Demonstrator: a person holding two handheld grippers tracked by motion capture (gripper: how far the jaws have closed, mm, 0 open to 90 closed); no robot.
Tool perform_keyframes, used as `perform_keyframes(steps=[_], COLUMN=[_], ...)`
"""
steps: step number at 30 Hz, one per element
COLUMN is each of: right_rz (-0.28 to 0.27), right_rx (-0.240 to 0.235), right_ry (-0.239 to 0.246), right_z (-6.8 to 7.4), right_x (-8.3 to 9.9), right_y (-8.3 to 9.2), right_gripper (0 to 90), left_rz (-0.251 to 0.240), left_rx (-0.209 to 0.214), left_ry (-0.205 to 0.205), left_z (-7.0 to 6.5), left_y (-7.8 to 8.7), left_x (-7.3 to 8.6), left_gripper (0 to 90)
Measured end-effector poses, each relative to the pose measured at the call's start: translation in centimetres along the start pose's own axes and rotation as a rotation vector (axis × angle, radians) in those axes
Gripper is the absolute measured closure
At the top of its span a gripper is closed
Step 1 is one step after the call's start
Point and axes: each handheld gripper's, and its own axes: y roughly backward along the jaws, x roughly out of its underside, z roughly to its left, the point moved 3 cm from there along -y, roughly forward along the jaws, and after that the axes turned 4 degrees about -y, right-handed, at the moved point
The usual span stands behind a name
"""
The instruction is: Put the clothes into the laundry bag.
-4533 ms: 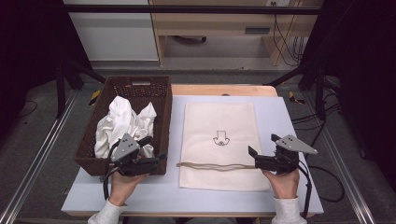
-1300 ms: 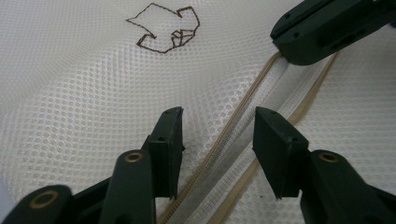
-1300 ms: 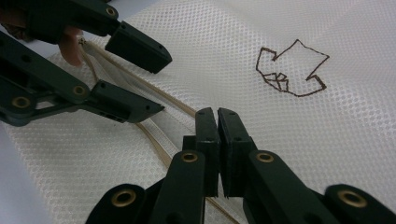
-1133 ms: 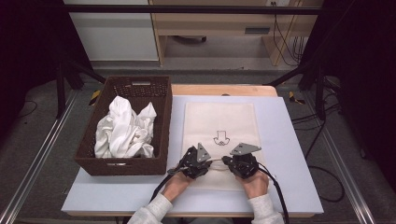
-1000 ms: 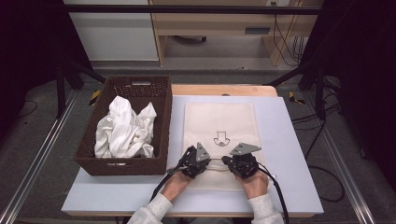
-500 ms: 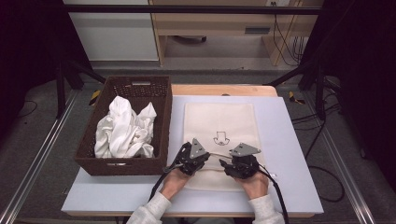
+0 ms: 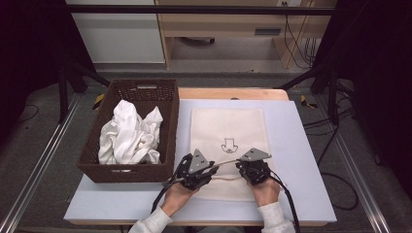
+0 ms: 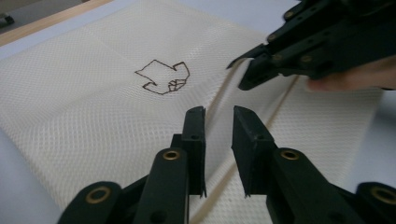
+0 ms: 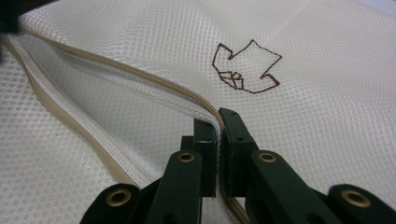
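Your right tongs (image 9: 217, 128) are clamped on the upper zipper edge (image 9: 140, 77) of the mesh bag (image 7: 228, 131), lifting it so the mouth gapes. Left tongs (image 8: 218, 122) sit slightly parted over the same edge, gripping nothing. Bag lies flat mid-bench (image 7: 301, 145). Inside of the bag can't be made out. Basket (image 7: 167, 121) of white cloth (image 7: 128, 133) sits far left, probably next to go in.

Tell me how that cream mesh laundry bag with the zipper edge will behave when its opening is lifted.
The cream mesh laundry bag will probably be floppy: where the right gripper pinches the tan zipper edge, the fabric curves up in a soft fold. It looks thin and light, lying flat on the table. The far part will likely stay down and drag rather than rise stiffly.
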Motion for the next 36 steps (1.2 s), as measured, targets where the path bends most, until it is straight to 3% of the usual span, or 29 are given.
perform_keyframes(steps=[4,8,12,22,29,33,36], right_rz=[-0.031,-0.077,-0.119,-0.264,-0.294,-0.275,-0.256], right_rx=[-0.009,-0.024,-0.029,-0.004,-0.006,-0.010,-0.014], right_ry=[-0.024,-0.049,-0.043,-0.056,-0.053,-0.054,-0.063], right_z=[-0.1,-0.3,-0.2,-0.4,-0.3,-0.3,-0.3], right_x=[-0.2,-0.6,-1.1,-3.0,-3.6,-3.3,-3.1], right_y=[0.4,0.8,1.4,3.4,3.9,3.6,3.3], right_gripper=[86.3,86.4,86.5,86.5,86.5,86.5,86.4], left_rz=[0.051,0.114,0.145,0.158,0.152,0.102,0.058], left_rx=[0.028,0.037,0.044,0.036,0.032,0.026,0.019], left_ry=[0.002,-0.003,-0.001,0.004,0.008,0.023,0.032], left_z=[-1.0,-1.7,-2.0,-2.2,-2.2,-2.0,-1.6], left_y=[0.6,-0.3,-0.9,-1.3,-1.2,0.0,1.4], left_x=[1.8,3.8,4.6,5.3,5.3,4.5,3.6], left_gripper=[88.0,89.2,89.2,89.2,88.9,76.7,60.7])
